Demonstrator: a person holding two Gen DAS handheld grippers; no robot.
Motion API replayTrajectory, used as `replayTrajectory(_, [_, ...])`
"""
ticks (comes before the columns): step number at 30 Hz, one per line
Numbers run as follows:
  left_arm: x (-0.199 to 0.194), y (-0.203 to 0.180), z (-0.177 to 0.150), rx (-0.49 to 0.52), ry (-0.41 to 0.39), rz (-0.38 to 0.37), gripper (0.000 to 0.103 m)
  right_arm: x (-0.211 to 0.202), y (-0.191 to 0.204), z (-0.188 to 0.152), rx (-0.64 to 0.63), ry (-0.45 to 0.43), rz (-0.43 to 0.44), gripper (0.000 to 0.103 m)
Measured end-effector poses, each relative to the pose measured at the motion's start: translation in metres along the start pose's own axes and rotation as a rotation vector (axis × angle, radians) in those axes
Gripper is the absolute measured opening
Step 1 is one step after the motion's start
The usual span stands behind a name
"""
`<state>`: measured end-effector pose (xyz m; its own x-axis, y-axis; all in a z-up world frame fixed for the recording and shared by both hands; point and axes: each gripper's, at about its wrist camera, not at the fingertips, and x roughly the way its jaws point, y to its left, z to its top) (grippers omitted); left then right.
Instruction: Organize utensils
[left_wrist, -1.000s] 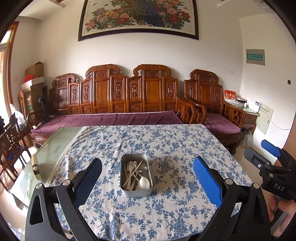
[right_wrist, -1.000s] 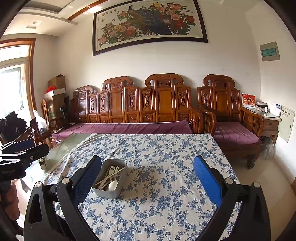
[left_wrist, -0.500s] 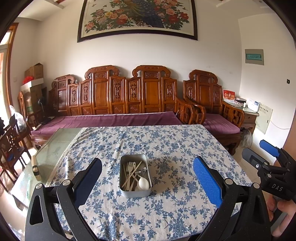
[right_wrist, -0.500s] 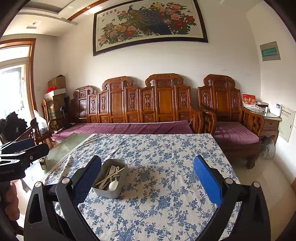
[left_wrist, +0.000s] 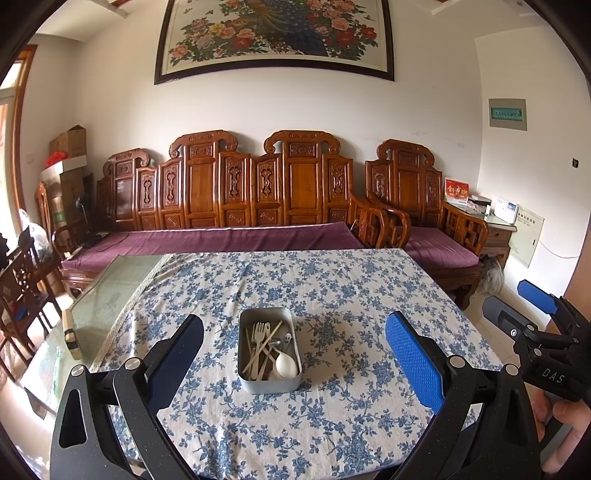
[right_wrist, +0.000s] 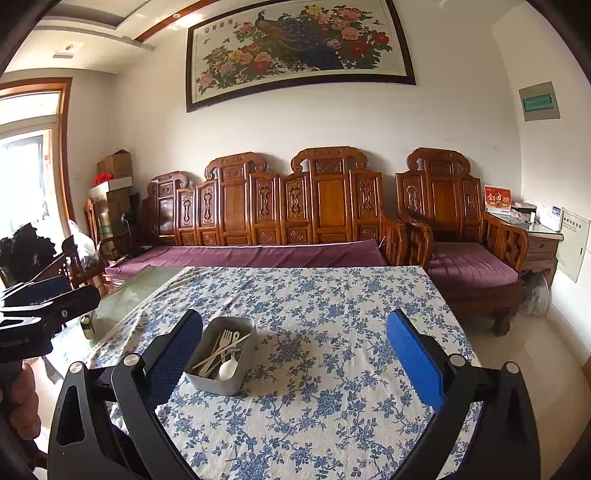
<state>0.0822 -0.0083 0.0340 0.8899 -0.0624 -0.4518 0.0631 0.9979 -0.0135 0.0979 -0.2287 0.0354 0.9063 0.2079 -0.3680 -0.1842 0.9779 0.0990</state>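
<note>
A grey metal tin (left_wrist: 268, 382) stands on the floral tablecloth (left_wrist: 332, 288). It holds a loose pile of pale utensils: a fork (left_wrist: 259, 329), chopsticks (left_wrist: 266, 346) and a white spoon (left_wrist: 286, 365). My left gripper (left_wrist: 294, 345) is open and empty, above the table's near edge, with the tin between its fingers in view. My right gripper (right_wrist: 294, 345) is open and empty; the tin (right_wrist: 218, 380) sits by its left finger (right_wrist: 173, 358). The fork (right_wrist: 226, 340) and spoon (right_wrist: 228, 365) show there too. Each gripper appears at the edge of the other's view.
The cloth leaves bare glass tabletop (left_wrist: 107, 295) on the left, where a small object (left_wrist: 70, 332) lies. A carved wooden sofa (left_wrist: 258, 192) with purple cushions stands behind the table. An armchair (right_wrist: 461, 229) and side cabinet (right_wrist: 539, 236) are at the right.
Both views have barely shifted; the tin sits slightly higher in the left wrist view. Both grippers stay open.
</note>
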Motion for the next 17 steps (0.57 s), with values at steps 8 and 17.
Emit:
replayTrajectory(8, [0.0001,0.0005,-0.0004,0.0,-0.001,-0.001,0.095,-0.001,0.001,0.0001,0.001,0.0,0.001,0.1])
replayTrajectory(17, [-0.0005,-0.0002,0.0006,0.003,-0.001,-0.001,0.095,-0.0008,0.0007,-0.0001,0.001,0.0,0.002,0.1])
